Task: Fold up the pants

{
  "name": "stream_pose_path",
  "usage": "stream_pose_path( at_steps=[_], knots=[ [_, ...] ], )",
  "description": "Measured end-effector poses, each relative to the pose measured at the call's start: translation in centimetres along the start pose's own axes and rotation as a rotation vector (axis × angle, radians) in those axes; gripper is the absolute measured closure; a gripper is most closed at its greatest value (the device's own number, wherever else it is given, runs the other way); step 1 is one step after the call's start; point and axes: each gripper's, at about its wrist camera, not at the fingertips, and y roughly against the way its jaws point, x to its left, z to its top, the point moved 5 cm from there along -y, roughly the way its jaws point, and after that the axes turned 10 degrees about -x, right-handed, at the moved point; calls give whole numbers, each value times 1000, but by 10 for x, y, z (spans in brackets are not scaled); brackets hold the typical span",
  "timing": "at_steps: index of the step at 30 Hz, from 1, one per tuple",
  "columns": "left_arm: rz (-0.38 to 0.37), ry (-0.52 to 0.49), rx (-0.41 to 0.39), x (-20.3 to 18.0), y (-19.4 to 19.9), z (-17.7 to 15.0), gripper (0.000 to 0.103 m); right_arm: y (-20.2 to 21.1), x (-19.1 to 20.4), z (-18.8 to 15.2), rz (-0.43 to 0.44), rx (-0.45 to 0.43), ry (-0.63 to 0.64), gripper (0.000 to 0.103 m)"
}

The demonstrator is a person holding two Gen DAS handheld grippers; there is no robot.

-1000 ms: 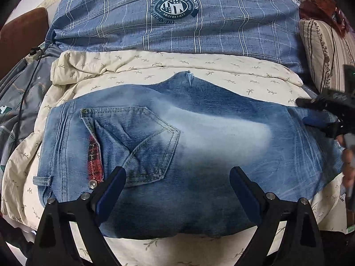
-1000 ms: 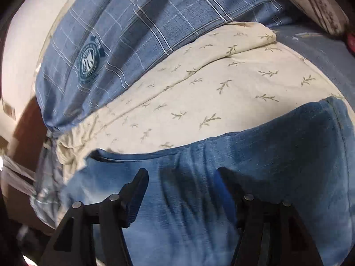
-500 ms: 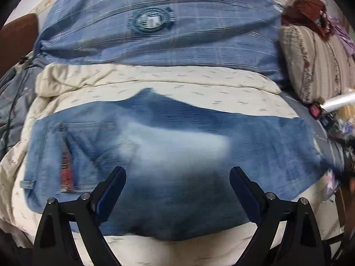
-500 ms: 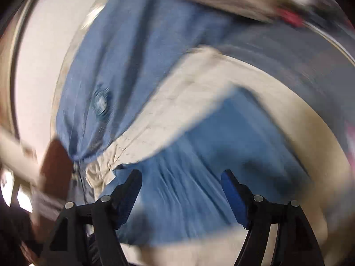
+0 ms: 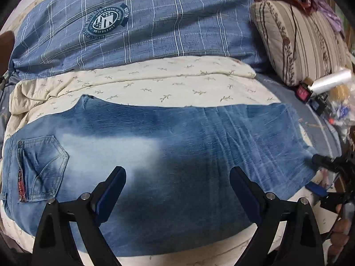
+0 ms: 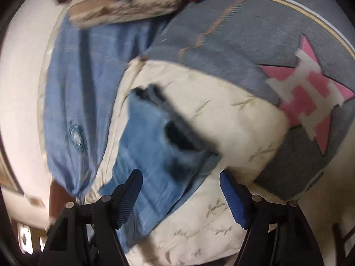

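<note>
Pants position: my blue denim pants (image 5: 177, 155) lie flat and folded lengthwise on the cream sheet (image 5: 177, 84) of the bed, waist end toward the left of the left wrist view, leg end toward the right.
Left hand-held gripper: my left hand-held gripper (image 5: 177, 190) hovers over the middle of the pants, fingers well apart, nothing between the pads.
Right hand-held gripper: my right hand-held gripper (image 6: 180, 196) sits at the hem end; its jaws are closing, the pads not pressing on anything, with the hem corner (image 6: 195, 164) lying in the gap between them. In the left wrist view it (image 5: 319, 175) appears at the right edge of the pants.
Denim: faded wash, pale band across the seat, dark toward the near edge; fine creases on the leg end.
Pocket: stitched back pocket (image 5: 42, 166) with pointed bottom, red-patterned trim at its left side.
Hem opening: dark hollow (image 6: 179, 137) at the leg end; view blurred.
Sheet: cream, printed with small sprigs, rumpled at the left.
Surroundings: blue plaid pillow (image 5: 133, 22) with round badge behind the pants; striped cushion (image 5: 299, 44) at the right.
</note>
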Motion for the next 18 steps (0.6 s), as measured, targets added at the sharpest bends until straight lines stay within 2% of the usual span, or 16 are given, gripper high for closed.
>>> stream_pose_path(
  at_steps=[2,3,4,6,9,11,12,14,15,16,18],
  knots=[
    [27,-16,52,-1,-15,-8,8,-1,2,2,2,-8,13,30],
    [31,-32,118,-3,-27,-17,9,-4,7,3,-8,-11,45,36],
    [38,-42,139,-3,-33,-22,8,-5,8,3,-23,-13,54,41],
    [49,-61,113,-4,-30,-23,8,-8,10,5,-61,-15,72,72],
    [25,-43,106,-3,-20,-17,9,-12,15,5,-121,1,132,76],
    [32,-25,42,4,-8,-9,8,-18,31,3,-157,-12,189,76],
    [61,-27,11,9,-3,-8,9,-15,37,3,-172,-27,230,77],
    [109,-82,57,11,-14,-16,9,-11,55,1,-201,-64,328,77],
    [115,-133,142,8,-30,-29,6,-8,67,-1,-208,-85,373,77],
    [117,-123,96,11,-30,-28,1,-7,75,-1,-204,-97,402,77],
    [91,-100,134,14,-31,-27,2,-1,101,-5,-169,-137,490,78]
  ],
)
